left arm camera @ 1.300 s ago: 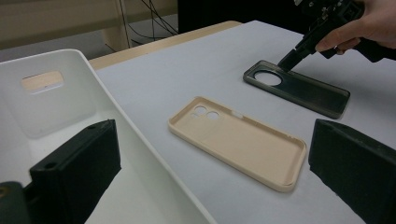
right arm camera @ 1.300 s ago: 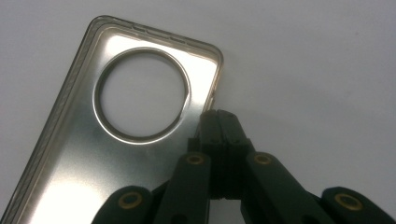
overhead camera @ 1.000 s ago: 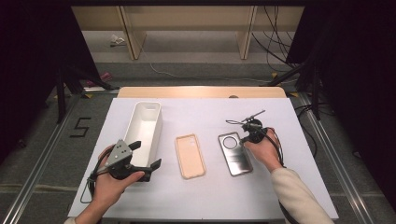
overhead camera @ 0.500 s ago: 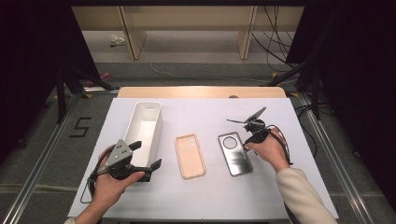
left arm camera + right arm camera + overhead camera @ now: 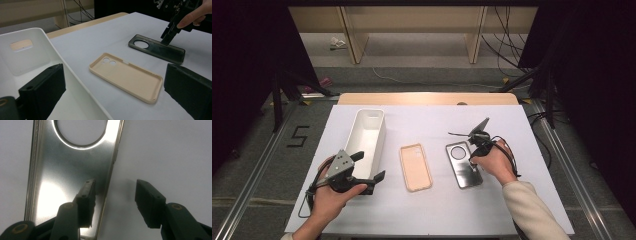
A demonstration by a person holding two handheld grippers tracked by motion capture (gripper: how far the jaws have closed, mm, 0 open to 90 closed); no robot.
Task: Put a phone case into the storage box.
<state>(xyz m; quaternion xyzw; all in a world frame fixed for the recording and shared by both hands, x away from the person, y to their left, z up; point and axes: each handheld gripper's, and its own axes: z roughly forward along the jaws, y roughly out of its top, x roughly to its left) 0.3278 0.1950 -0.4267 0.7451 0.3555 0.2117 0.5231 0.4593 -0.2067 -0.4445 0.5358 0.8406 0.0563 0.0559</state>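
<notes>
Right gripper point(image 5: 473, 146) sits over the right long edge of the dark phone case point(image 5: 463, 165), jaws apart: one inside the case, the other outside over the bare cover, and the edge between them isn't pinched. Your jaws have just been opening, and the right gripper view confirms the gap, with the case wall point(image 5: 110, 182) running up between the pads. Case lies flat, hollow side up, round camera cutout at the far end, on the right half of the white table cover point(image 5: 432, 210). That cover spans a wooden table point(image 5: 427, 98); around it you get grey floor, a "5" marked at left, cables and shelf legs at the back, dark curtains on both sides. Your right hand point(image 5: 494, 162) comes in from the lower right, gripper tipped down and forward. Left gripper point(image 5: 362, 170) rests low at the near left, jaws wide and nothing pinched, straddling the near end wall of the white bin point(image 5: 368, 135). Beige phone case point(image 5: 415, 166) lies between the bin and the dark case, also hollow side up, well apart from both and touched by neither gripper. Nothing blocks your right gripper's path to the dark case.
</notes>
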